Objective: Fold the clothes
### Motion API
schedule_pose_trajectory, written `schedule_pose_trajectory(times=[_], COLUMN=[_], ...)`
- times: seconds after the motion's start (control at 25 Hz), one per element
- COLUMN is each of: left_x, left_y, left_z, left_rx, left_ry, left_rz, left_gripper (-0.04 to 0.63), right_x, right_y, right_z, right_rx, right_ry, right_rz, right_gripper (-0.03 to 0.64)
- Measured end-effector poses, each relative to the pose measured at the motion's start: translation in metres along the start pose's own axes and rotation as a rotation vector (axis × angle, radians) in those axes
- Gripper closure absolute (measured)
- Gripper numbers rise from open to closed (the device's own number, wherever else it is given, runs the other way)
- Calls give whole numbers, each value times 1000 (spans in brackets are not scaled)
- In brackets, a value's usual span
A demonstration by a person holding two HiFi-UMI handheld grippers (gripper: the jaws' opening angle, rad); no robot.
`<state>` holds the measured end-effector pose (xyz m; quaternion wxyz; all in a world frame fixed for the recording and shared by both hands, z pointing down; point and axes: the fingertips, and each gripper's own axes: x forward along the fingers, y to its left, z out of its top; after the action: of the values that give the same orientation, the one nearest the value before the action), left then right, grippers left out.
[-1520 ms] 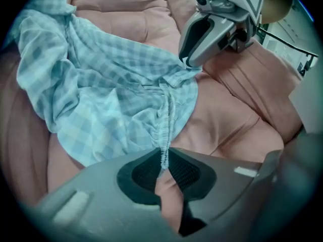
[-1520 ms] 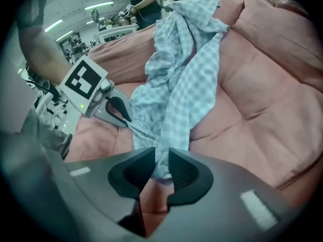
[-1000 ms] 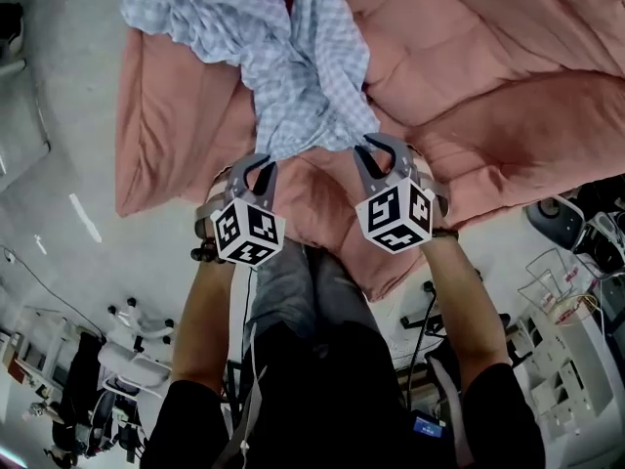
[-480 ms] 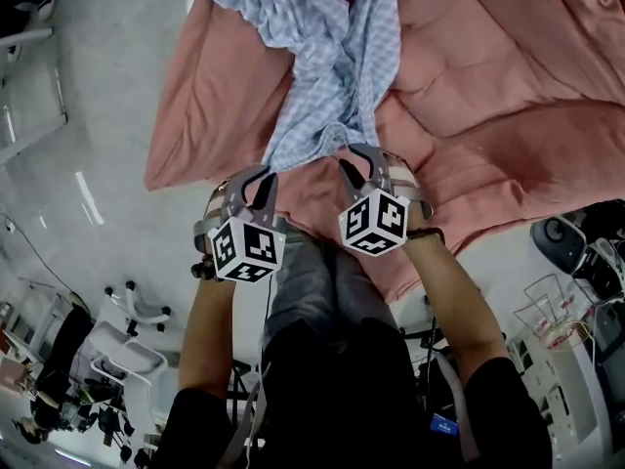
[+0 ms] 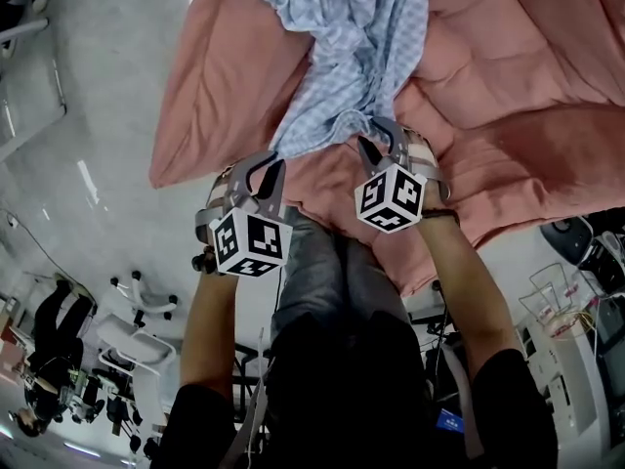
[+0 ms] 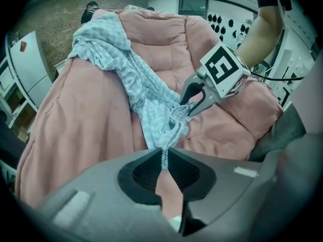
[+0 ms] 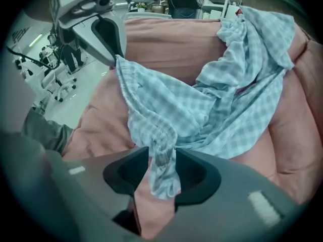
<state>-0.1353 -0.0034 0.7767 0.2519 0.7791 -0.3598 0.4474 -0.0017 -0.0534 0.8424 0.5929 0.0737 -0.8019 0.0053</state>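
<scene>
- Between the jaws of my left tongs [image 5: 264, 169] sits a thin edge of the checked cloth [image 5: 352, 57]. The jaws are pressed nearly together on it, pinching it tight.
- Right tongs [image 5: 381, 143]: the jaws stand apart and have just been opening. A thicker bunch of the same cloth hangs between them, and it looks loose rather than squeezed.
- Both tongs sit side by side, near each other but not touching, and both tilt steeply down. The left is a little nearer to me than the right.
- A short run of hem spans from one pair of tongs to the other.
- From the tongs the pale blue-and-white cloth runs away from me in a rumpled, twisted band. It spreads into a loose heap at the far side and is not laid flat anywhere.
- All of the cloth rests on a pink quilt [image 5: 508, 86], puffy and creased. The tongs are over the quilt's near edge.
- My forearms show behind the tongs, with my legs in grey jeans [image 5: 322, 272] below and between them.
- Pale grey floor [image 5: 98, 115] lies to the left of the quilt.
- Farther out on the left is a white office chair [image 5: 132, 345].
- Farther out on the right is a white wire rack [image 5: 566, 301].
</scene>
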Motion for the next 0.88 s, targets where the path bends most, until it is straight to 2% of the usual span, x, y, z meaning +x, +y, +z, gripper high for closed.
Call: schedule_pose_trajectory(times=[0.24,0.36,0.44,0.68,0.88], left_x=[-1,-3,-6,-27,-52], left_y=[-11,-5,1,-7,-10], left_z=[3,-4,-11,-9,20], left_rx=[9,31,53,138,249], left_ry=[-6,3,16,67,72], left_rz=[-34,-41,-35,-40,-46], left_gripper=[549,549,549,549,549], right_x=[4,5,0,-65,-123], right_y=[3,0,-3,-7,-20], right_z=[-5,1,5,-8,-8], right_rx=[-3,17,39,106,129], right_ry=[18,19,18,2,-18], right_rz=[-37,-58,-70,-95,-142], right_gripper=[490,551,557,560,563])
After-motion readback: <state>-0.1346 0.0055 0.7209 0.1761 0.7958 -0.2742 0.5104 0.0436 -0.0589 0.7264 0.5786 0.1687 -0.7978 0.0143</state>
